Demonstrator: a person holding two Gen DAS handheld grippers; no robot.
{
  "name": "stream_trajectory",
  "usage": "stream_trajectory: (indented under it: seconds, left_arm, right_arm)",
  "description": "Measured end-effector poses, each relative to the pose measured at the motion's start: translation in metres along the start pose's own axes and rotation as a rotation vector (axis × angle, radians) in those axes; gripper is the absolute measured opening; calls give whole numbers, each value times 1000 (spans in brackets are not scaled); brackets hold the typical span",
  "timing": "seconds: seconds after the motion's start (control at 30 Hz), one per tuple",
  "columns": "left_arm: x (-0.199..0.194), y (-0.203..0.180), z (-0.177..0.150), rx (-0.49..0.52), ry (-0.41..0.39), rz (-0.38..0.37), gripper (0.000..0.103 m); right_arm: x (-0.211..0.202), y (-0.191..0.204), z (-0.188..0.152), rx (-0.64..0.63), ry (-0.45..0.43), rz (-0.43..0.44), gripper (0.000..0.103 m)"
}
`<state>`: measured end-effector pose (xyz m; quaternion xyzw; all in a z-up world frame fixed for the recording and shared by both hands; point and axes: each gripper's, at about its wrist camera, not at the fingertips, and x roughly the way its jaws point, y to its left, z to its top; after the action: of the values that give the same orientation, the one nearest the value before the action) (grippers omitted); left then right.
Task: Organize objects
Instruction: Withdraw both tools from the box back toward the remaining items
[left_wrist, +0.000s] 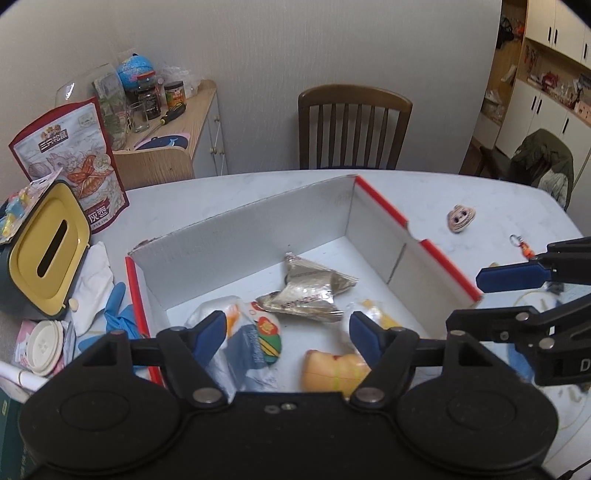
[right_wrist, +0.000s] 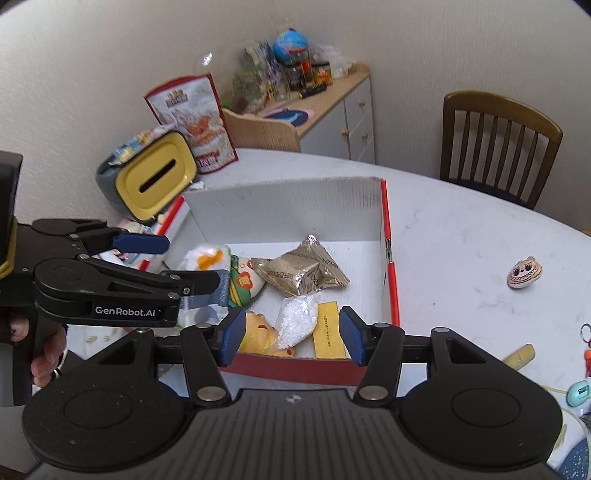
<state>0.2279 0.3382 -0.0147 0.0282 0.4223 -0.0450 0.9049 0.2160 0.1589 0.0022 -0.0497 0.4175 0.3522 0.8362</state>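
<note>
White box (right_wrist: 295, 206) with red rim, gold foil packet (right_wrist: 301, 271), yellow-lidded tissue holder (right_wrist: 155, 181), white marbled table (right_wrist: 461, 251).

pale wall (left_wrist: 258, 55), slatted wooden chair (left_wrist: 354, 125), cluttered sideboard (left_wrist: 199, 110), white cabinets (left_wrist: 554, 74) beyond the marbled table (left_wrist: 498, 206)

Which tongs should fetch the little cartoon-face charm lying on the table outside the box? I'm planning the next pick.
Probably the right tongs. They are open and empty, and the cartoon-face charm lies on the table beyond the box's right wall, on their side. The left tongs, also open, hover over the box's contents, with that wall between.
</note>
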Motion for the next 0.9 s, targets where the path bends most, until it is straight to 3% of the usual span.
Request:
stream_trajectory:
  seconds: [0.4, 0.9]
  left_arm:
    - [-44, -44, -15, -55, -42, 16, 82]
    - [-72, -127, -34, -57, -80, 10, 99]
  right_arm:
    - [-68, -22, -19, -14, -81, 81, 60]
    - [-134, -85, -78, 11, -114, 91, 71]
